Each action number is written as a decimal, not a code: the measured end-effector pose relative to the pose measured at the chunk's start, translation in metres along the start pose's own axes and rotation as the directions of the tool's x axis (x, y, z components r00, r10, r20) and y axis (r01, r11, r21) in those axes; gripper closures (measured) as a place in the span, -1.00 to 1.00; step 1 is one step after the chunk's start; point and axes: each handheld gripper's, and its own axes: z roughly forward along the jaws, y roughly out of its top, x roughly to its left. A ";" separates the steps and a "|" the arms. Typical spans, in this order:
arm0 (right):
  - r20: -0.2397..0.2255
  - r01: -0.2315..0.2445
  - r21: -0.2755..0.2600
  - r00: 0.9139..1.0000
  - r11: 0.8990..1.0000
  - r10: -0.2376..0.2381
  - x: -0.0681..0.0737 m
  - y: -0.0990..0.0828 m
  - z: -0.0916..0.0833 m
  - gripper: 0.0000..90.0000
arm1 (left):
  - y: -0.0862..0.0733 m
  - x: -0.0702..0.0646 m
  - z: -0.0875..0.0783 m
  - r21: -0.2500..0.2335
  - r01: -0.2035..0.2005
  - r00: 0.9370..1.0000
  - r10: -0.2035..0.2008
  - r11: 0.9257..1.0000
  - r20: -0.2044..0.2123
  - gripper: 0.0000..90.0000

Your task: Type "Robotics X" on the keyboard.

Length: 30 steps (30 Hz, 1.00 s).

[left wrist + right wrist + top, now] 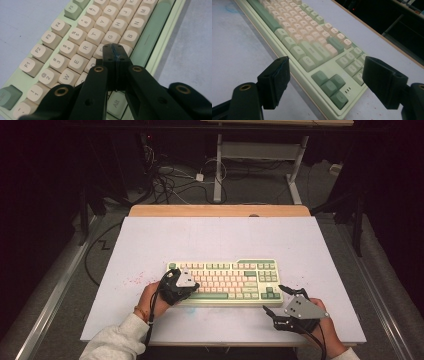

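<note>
A green-and-cream keyboard [225,282] lies near the front middle of a white table top [150,245], its long side running across the person's view, arrow keys at the right end. The left gripper [192,285] sits over the keyboard's left half, its two black jaws pressed together with nothing between them. In the left gripper view the joined tips [115,53] come down among the cream letter keys, just below the G and beside the F, right over the V key; whether they press a key or only hover at its surface cannot be told. The green space bar [150,35] runs just to the side of the tips.

The right gripper [272,299] rests off the keyboard's front right corner, close to it but apart, jaws spread wide and holding nothing. In the right gripper view the arrow keys [332,86] lie between the two open pads [278,80], farther off on the board.

Faint red specks [135,280] dot the table top left of the keyboard. A wooden edge [220,210] borders the far side of the table.
</note>
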 end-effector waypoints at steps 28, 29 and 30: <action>0.009 -0.009 0.005 1.000 1.000 0.008 -0.004 -0.004 -0.002 -0.48 | 0.005 0.003 -0.005 -0.064 -0.017 0.999 0.014 0.998 -0.049 0.94; 0.013 -0.007 0.005 1.000 1.000 0.006 -0.004 -0.004 -0.003 -0.48 | 0.005 0.003 -0.004 -0.059 -0.021 0.999 0.018 0.998 -0.048 0.94; 0.016 -0.008 0.006 1.000 1.000 0.008 -0.004 -0.005 -0.004 -0.48 | 0.005 0.003 -0.004 -0.058 -0.020 0.999 0.017 0.998 -0.047 0.94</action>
